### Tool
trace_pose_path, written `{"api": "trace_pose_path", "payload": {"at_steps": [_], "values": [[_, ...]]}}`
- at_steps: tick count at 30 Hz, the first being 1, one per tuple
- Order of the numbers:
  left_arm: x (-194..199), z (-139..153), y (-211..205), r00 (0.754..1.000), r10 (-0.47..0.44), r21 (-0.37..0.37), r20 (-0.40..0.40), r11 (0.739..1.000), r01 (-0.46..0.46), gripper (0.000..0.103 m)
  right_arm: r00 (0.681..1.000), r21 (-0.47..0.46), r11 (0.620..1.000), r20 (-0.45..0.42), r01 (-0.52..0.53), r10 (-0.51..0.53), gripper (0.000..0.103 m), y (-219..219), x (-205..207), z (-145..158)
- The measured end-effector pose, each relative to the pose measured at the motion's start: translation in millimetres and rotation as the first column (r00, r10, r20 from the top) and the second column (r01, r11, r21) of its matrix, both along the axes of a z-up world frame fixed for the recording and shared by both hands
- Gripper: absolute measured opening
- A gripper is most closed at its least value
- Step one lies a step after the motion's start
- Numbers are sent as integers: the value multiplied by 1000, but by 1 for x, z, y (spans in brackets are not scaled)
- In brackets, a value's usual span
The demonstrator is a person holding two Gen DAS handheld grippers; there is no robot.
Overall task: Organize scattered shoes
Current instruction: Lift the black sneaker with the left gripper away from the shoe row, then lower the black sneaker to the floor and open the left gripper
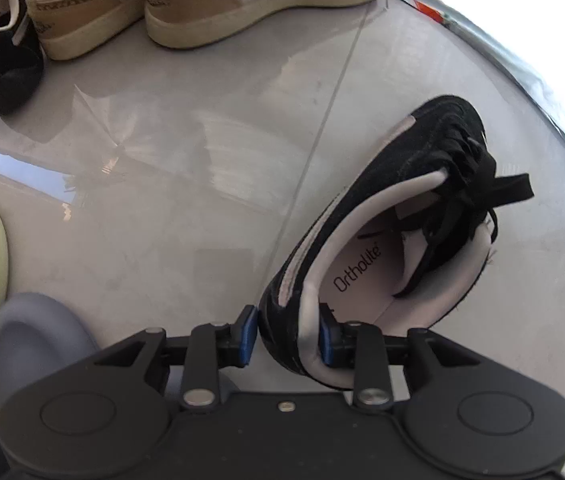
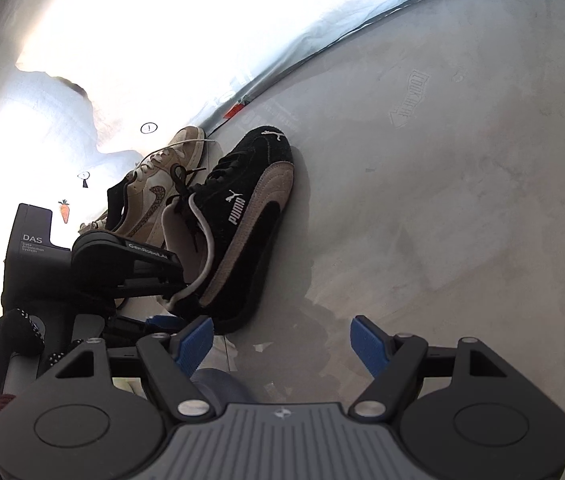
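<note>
- The left gripper (image 1: pixel 288 334) is pointing steeply down over the grey floor (image 1: pixel 186 184), its blue pads pinching the heel collar of a black sneaker (image 1: pixel 394 232), holding it tilted near the floor's edge strip (image 1: pixel 522 76).
- The right gripper (image 2: pixel 282 344) is angling downward, jaws standing wide and gripping nothing.

Our left gripper (image 1: pixel 288 336) and right gripper (image 2: pixel 282 346) are matte black with silver screws and ribbed blue pads (image 2: pixel 196 344); white "DAS" lettering marks one housing.

left wrist view steeply down, right wrist slanting, both close on black sneaker (image 1: pixel 394 240)
</note>
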State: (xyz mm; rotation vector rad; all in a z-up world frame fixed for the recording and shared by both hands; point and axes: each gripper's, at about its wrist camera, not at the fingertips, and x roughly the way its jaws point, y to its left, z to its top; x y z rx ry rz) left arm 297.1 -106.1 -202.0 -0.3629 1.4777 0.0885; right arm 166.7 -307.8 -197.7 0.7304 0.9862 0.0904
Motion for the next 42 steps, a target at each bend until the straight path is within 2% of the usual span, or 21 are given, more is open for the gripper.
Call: {"api": "trace_pose_path", "payload": {"at_steps": [5, 9, 12, 14, 15, 18, 19, 22, 23, 25, 28, 30, 31, 32, 35, 39, 41, 42], "values": [[-17, 2, -36, 996, -90, -2, 25, 996, 90, 32, 997, -20, 997, 6, 80, -80, 77, -23, -8, 4], [-34, -1, -57, 989, -147, -50, 15, 988, 148, 35, 989, -44, 988, 0, 146, -146, 77, -42, -18, 6], [-42, 4, -55, 976, -217, -93, 31, 971, 219, 36, 984, -68, 982, -6, 179, -180, 77, -54, -24, 7], [-44, 10, -46, 968, -247, -130, 46, 959, 251, 42, 984, -82, 981, -9, 178, -180, 77, -58, -27, 7], [-44, 14, -40, 965, -255, -143, 58, 955, 261, 46, 988, -98, 983, -9, 153, -154, 77, -56, -25, 6], [-52, 40, -9, 955, -270, -190, 118, 938, 289, 47, 999, -159, 986, -5, 51, -52, 76, -46, -17, 8], [-56, 47, -1, 952, -273, -184, 139, 938, 295, 46, 1000, -209, 978, 10, -13, 16, 75, -39, -13, 11], [-67, 68, 23, 938, -279, -150, 207, 938, 313, 46, 974, -340, 916, 0, -213, 227, 63, -12, 0, 13], [-70, 72, 32, 933, -279, -133, 225, 940, 313, 46, 964, -352, 902, -11, -251, 265, 58, -7, 2, 12], [-74, 73, 52, 930, -270, -100, 250, 948, 302, 46, 946, -362, 879, -29, -311, 323, 56, 2, 6, 9], [-78, 68, 76, 934, -245, -78, 258, 959, 274, 46, 923, -356, 858, -38, -371, 383, 52, 17, 10, 6], [-79, 64, 87, 939, -219, -71, 264, 967, 245, 46, 907, -367, 838, -37, -403, 419, 45, 27, 11, 5], [-85, 65, 96, 937, -188, -54, 296, 976, 213, 46, 899, -380, 827, -28, -414, 437, 43, 34, 12, 7], [-88, 67, 102, 930, -175, -38, 323, 980, 197, 46, 892, -393, 817, -18, -421, 452, 39, 40, 13, 9], [-92, 75, 104, 905, -180, -10, 386, 980, 199, 46, 860, -420, 777, -17, -468, 509, 39, 66, 23, 10], [-88, 89, 101, 872, -189, -3, 452, 977, 214, 46, 828, -387, 771, 33, -506, 560, 39, 93, 49, 7], [-85, 89, 99, 867, -194, -1, 458, 976, 219, 46, 808, -373, 769, 77, -520, 584, 38, 104, 66, 5], [-84, 88, 99, 868, -197, 3, 456, 975, 221, 46, 786, -395, 748, 96, -533, 610, 38, 110, 73, 6]]}}
